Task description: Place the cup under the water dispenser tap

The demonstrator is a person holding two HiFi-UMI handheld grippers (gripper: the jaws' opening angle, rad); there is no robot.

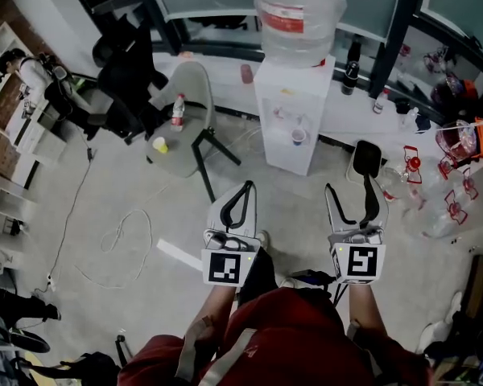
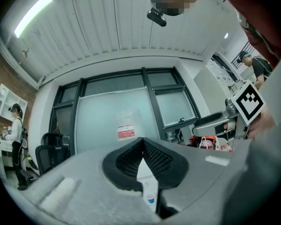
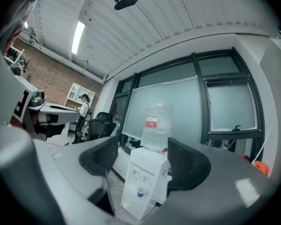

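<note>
One dispenser (image 2: 143,171) (behind left gripper (image 2: 143,141))

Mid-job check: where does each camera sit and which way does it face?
Head view: on the person's head, looking steeply down at the white water dispenser; forearms, left gripper and right gripper show.
Left gripper view: on that gripper, facing the windows; its shut fingers fill the foreground.
Right gripper view: on that gripper, facing the dispenser between its open fingers.
Shared: all three show the small blue-and-white cup standing in the dispenser.
</note>
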